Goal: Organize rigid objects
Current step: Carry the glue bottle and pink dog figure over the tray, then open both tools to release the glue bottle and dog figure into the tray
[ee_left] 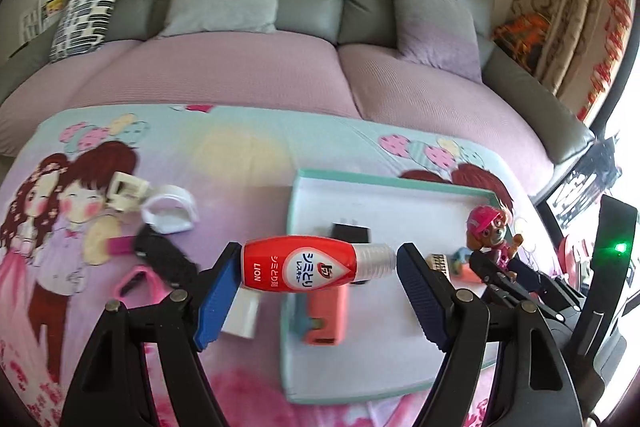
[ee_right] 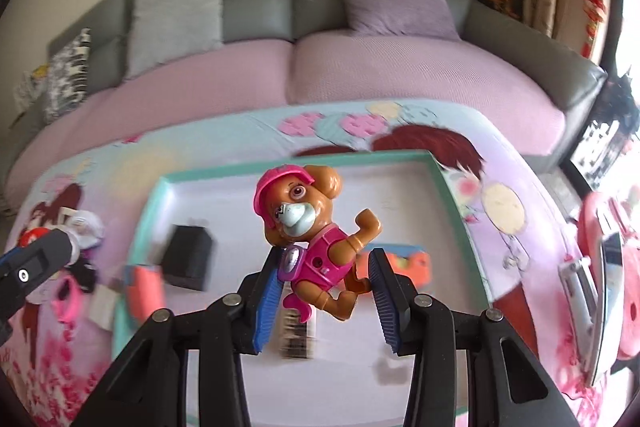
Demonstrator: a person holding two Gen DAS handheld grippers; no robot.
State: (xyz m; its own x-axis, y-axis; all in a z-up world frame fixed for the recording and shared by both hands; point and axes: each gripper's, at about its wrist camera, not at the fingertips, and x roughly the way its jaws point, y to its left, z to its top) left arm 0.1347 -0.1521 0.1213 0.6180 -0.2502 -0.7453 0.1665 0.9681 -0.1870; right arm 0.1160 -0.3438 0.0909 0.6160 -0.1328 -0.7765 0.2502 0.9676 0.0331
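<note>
Two loads: both tongs carry sth over the bench, so 2 items seem headed for the tray at once.
Sofa [ee_left: 248, 67]: big, grey/lilac, behind the bench; cushions + plush toy on top; not in the way.
Bench cloth [ee_left: 224, 163]: cartoon print, covers the bench; loose bits lie on it left of tray.
Tray [ee_left: 384, 195]: white w/ teal rim, prob. the sorting spot; already has a black box [ee_right: 188, 257], coral item [ee_left: 326, 315], small orange toy [ee_right: 404, 263], so free room is mostly the far half.
Left tongs [ee_left: 316, 263]: clamped endwise on red bottle [ee_left: 300, 263], base to cap, held level above tray's near-left edge.
Right tongs [ee_right: 324, 285]: closed on pup figure [ee_right: 316, 227] at its torso, head up, over tray centre.
Clutter left: white clip [ee_left: 170, 211], black item, pink loop; not yet sorted.
Risk: the two tongs sit close together, could bump when lowering.
</note>
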